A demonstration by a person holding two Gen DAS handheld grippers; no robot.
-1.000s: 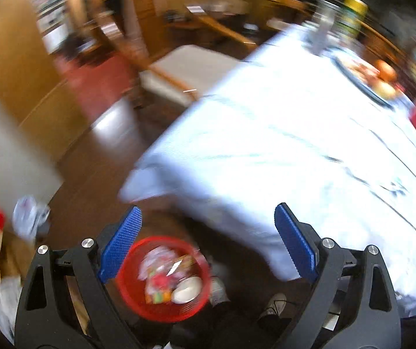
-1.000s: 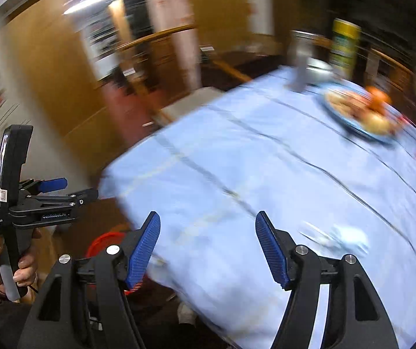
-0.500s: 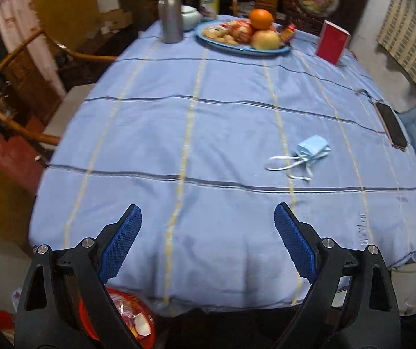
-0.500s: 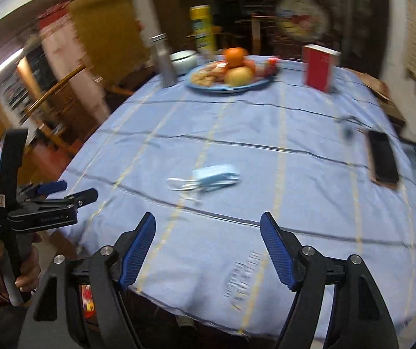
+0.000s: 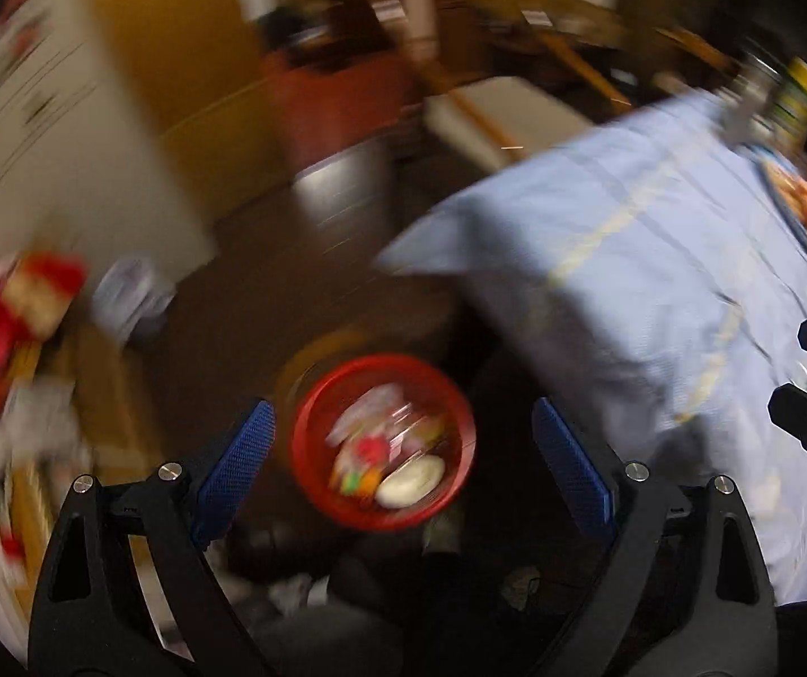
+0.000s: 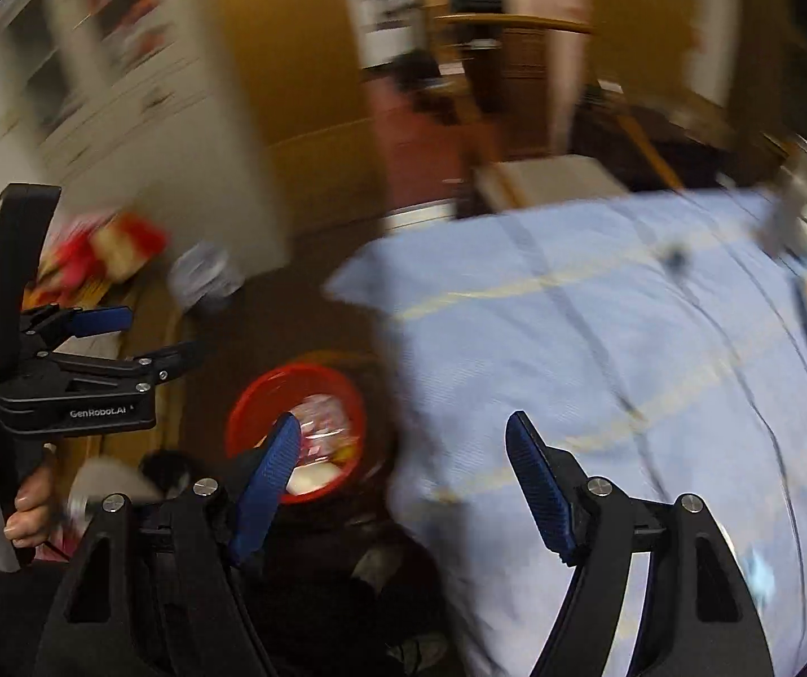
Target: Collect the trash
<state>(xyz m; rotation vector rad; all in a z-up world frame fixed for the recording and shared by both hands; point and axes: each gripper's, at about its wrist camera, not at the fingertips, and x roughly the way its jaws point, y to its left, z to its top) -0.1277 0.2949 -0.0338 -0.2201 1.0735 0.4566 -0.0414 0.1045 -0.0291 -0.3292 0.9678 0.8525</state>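
Left wrist: both tools (left (image 5: 403, 451), right (image 6: 400, 479)) gape empty above red bin (image 5: 383, 440).

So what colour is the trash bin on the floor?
Red. The bin shows best in the left wrist view, with wrappers inside.

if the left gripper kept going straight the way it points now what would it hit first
Most likely the red bin on the floor: it sits between the open, empty jaws of the left gripper, already holding wrappers. The picture is blurred and depth unclear, so this is a hedged reading.
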